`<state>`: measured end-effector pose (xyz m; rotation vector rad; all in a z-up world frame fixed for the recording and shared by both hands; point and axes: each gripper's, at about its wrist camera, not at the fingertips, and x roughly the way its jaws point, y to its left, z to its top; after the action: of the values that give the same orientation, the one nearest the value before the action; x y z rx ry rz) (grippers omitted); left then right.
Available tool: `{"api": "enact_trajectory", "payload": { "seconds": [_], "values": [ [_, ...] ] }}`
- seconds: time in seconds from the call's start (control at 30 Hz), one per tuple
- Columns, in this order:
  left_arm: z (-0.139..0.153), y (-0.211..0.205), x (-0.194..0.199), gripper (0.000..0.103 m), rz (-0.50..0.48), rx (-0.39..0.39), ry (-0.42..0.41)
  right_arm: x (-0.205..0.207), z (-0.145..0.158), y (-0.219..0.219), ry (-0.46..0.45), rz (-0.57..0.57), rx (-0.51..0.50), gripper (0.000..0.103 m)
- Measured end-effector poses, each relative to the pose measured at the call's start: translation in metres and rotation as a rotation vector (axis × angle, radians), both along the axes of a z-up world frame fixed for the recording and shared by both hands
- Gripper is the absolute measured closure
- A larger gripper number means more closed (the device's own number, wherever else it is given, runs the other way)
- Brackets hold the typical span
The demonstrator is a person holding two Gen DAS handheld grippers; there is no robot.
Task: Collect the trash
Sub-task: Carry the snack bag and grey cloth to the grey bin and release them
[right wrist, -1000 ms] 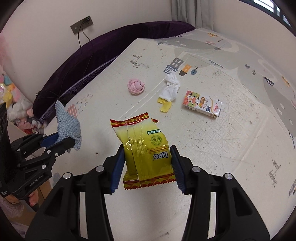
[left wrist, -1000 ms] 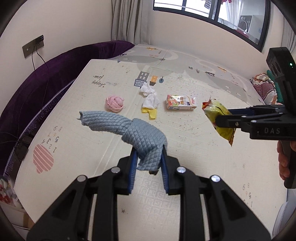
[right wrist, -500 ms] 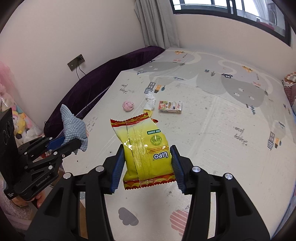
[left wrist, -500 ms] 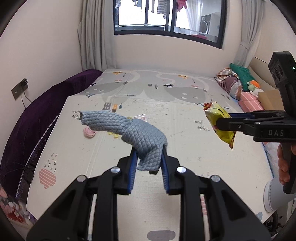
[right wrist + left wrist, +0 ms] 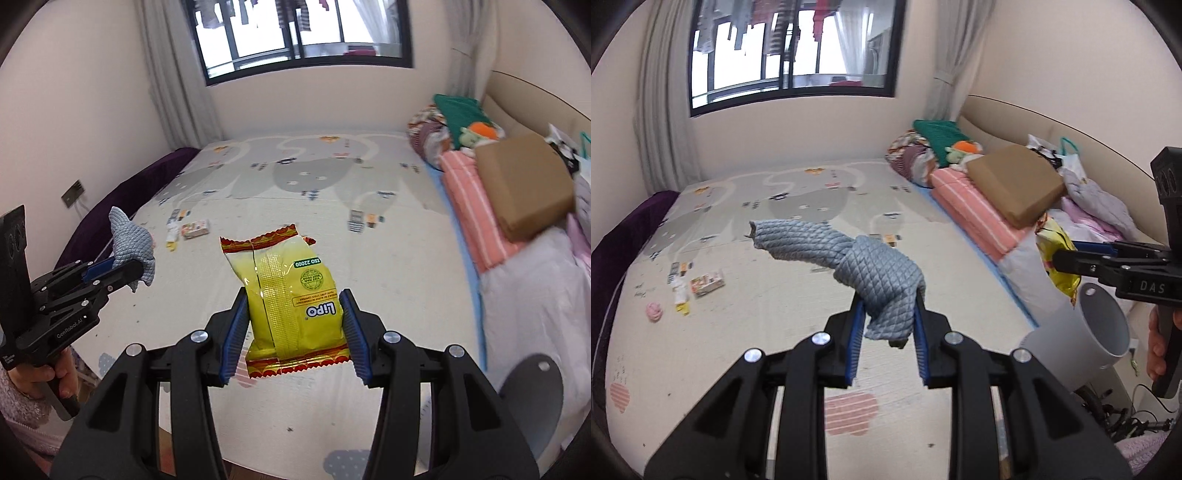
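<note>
Left gripper [image 5: 888,325] is pinched tight on a grey quilted cloth [image 5: 849,258], right gripper [image 5: 291,332] clamps a yellow snack bag [image 5: 291,295] (Lipo brand), both up over the play mat [image 5: 388,273].

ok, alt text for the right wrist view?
The right gripper holds a yellow snack packet above a play mat. At left, the left gripper holds a grey cloth; small litter lies farther back.
</note>
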<state>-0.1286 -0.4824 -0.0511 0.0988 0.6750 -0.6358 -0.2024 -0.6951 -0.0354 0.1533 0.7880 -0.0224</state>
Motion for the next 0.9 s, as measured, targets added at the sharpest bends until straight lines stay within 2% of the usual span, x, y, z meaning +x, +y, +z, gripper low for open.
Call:
{"api": "enact_trajectory", "payload": {
  "seconds": [0.27, 0.5, 0.7, 0.9],
  "values": [
    [0.025, -0.144, -0.061, 0.078, -0.386, -0.027, -0.008, -0.134, 0.023, -0.128, -0.046, -0.371, 0.003, 0.056],
    [0.027, -0.236, -0.108, 0.078, -0.692, -0.025, -0.016, -0.215, 0.021, -0.184, -0.082, -0.62, 0.022, 0.056],
    [0.016, -0.288, -0.137, 0.078, -0.838, -0.008, 0.001, -0.251, 0.015, -0.21, -0.095, -0.709, 0.055, 0.056],
    [0.012, -0.318, -0.154, 0.075, -0.892, 0.005, 0.01, -0.251, 0.014, -0.23, -0.101, -0.72, 0.059, 0.056]
  ]
}}
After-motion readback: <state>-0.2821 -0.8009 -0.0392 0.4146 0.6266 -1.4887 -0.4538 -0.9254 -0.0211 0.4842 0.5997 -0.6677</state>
